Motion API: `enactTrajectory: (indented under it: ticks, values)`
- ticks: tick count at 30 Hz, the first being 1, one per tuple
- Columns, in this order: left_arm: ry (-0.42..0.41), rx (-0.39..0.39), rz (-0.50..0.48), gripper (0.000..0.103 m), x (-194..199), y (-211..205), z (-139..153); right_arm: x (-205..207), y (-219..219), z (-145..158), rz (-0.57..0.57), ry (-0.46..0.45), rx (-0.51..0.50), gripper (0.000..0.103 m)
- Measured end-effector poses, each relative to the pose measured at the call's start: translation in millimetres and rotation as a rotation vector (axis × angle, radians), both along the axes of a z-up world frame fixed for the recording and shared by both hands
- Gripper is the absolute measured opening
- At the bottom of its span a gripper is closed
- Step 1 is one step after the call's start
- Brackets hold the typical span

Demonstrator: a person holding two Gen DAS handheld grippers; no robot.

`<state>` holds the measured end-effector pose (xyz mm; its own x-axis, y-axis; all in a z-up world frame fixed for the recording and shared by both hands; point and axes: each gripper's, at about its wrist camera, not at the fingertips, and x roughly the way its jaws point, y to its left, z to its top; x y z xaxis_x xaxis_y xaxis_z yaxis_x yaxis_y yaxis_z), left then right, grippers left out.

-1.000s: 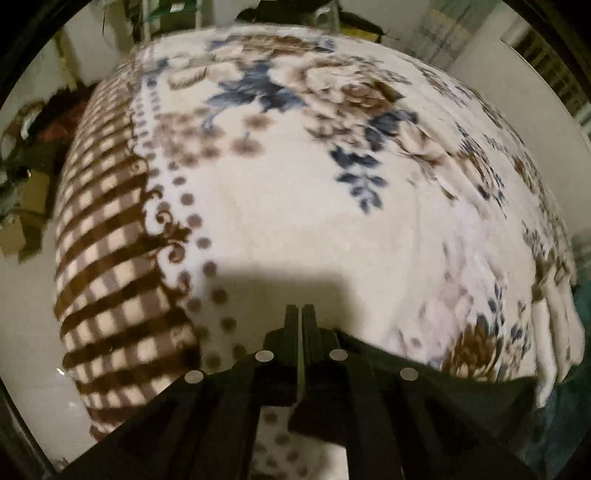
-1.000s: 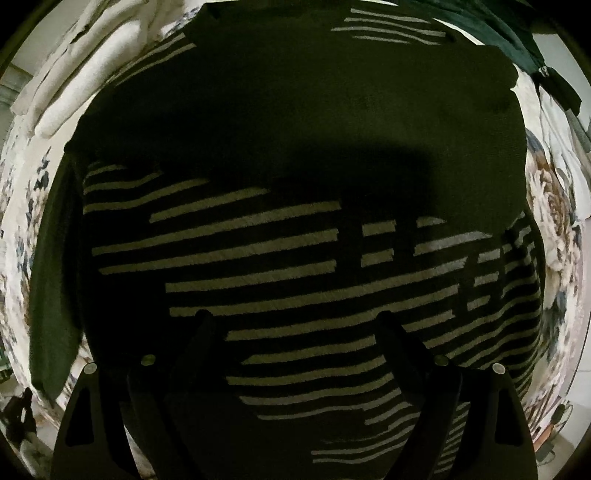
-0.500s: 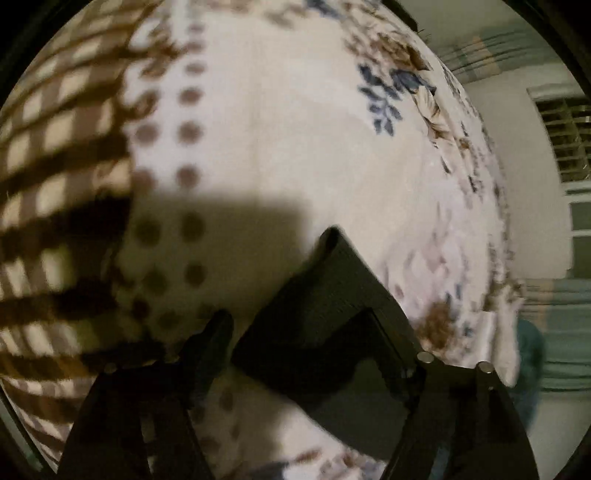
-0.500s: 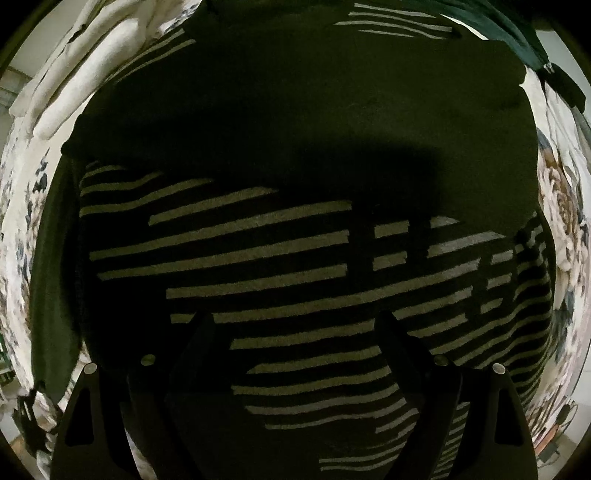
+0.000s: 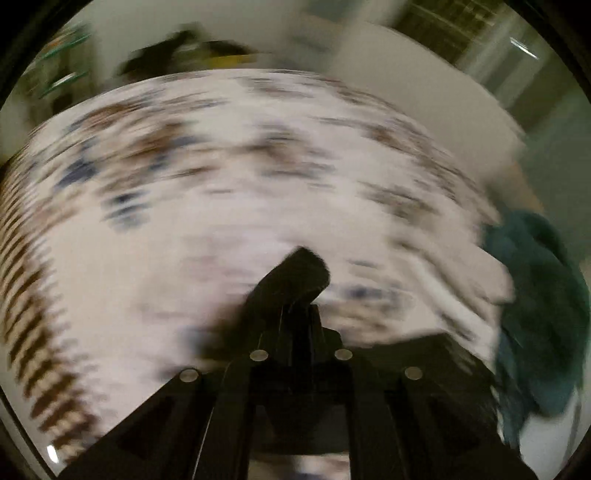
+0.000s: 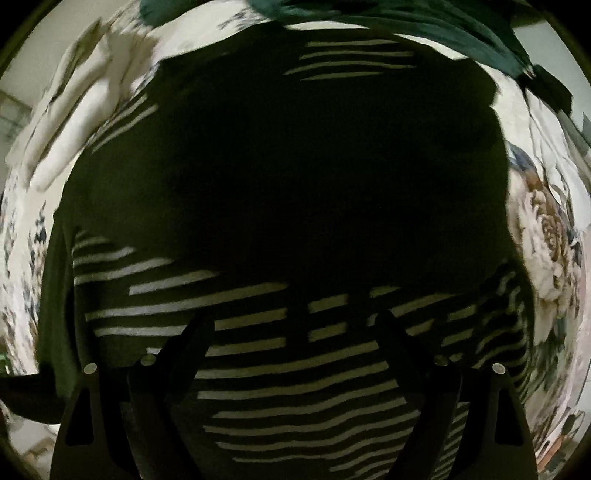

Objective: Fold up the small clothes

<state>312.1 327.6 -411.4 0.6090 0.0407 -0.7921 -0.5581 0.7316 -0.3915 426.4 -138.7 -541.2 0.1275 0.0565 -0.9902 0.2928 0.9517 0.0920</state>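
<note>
While flat on the blanket [image 6: 546, 236], dark striped garment [image 6: 295, 206]: right tool [image 6: 291, 317] spread, left tool [image 5: 299, 306] pinching its edge.

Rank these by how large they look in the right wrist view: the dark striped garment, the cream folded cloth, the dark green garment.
1. dark striped garment, nearest the camera.
2. cream folded cloth.
3. dark green garment, cut off by the frame, so unsure against the cloth.
</note>
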Motion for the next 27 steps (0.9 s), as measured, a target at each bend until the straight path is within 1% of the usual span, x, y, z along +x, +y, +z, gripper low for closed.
enactTrajectory:
  ticks: [2,3,4,5,6,7,8,9,11,12,13,14,15,16,17,18,19,20,21,22,23,25,27]
  values:
    - [-0.036,-0.010,-0.151,0.004,50,-70,16,-4,-32,6,-0.028,-0.003,0.013,0.090]
    - [-0.045,-0.022,-0.202,0.004,71,-96,20,-10,-46,6,-0.044,-0.005,0.013,0.090]
    - [-0.053,-0.039,-0.277,0.004,97,-138,21,-14,-69,9,-0.070,-0.007,0.008,0.090]
    - [-0.058,-0.051,-0.331,0.004,114,-170,20,-9,-83,7,-0.086,-0.007,0.007,0.090]
    - [-0.063,-0.071,-0.400,0.004,135,-214,18,-17,-93,9,-0.109,-0.006,0.007,0.090]
    - [-0.062,-0.086,-0.451,0.004,148,-248,15,-20,-115,9,-0.134,-0.003,0.010,0.090]
    - [-0.059,-0.116,-0.519,0.004,163,-292,10,-22,-129,6,-0.156,-0.002,0.017,0.090]
    - [-0.051,-0.137,-0.585,0.004,174,-333,6,-26,-151,6,-0.177,0.000,0.025,0.090]
    - [-0.027,-0.149,-0.710,0.004,185,-409,-2,-37,-181,7,-0.201,0.005,0.031,0.090]
    - [0.001,-0.151,-0.770,0.004,189,-444,-8,-43,-197,7,-0.208,0.007,0.039,0.090]
    - [0.030,-0.152,-0.808,0.006,190,-471,-14,-48,-212,9,-0.211,0.008,0.052,0.090]
    - [0.061,-0.154,-0.833,0.008,190,-488,-20,-45,-223,7,-0.211,0.008,0.062,0.090]
    - [0.101,-0.176,-0.863,0.008,189,-505,-28,-47,-236,8,-0.209,0.010,0.074,0.090]
    - [0.143,-0.199,-0.889,0.008,188,-515,-35,-52,-249,10,-0.206,0.014,0.090,0.090]
    - [0.162,-0.207,-0.901,0.011,187,-517,-38,-63,-255,9,-0.204,0.012,0.106,0.090]
    - [0.169,-0.195,-0.906,0.019,183,-517,-38,-69,-270,14,-0.203,0.008,0.124,0.090]
    - [0.170,-0.176,-0.909,0.054,177,-514,-36,-80,-279,20,-0.203,0.006,0.135,0.090]
    - [0.176,-0.160,-0.906,0.094,172,-506,-35,-88,-293,28,-0.207,0.001,0.150,0.090]
    - [0.177,-0.140,-0.886,0.102,167,-489,-33,-91,-303,34,-0.214,-0.008,0.168,0.090]
    - [0.164,-0.110,-0.849,0.102,160,-463,-29,-86,-309,39,-0.225,-0.024,0.189,0.090]
    - [0.164,-0.057,-0.802,0.102,154,-437,-25,-83,-311,45,-0.232,-0.040,0.206,0.090]
    - [0.189,0.071,-0.691,0.102,140,-384,-21,-81,-321,64,-0.236,-0.090,0.251,0.090]
    - [0.221,0.191,-0.561,0.102,127,-330,-20,-74,-318,80,-0.220,-0.126,0.282,0.090]
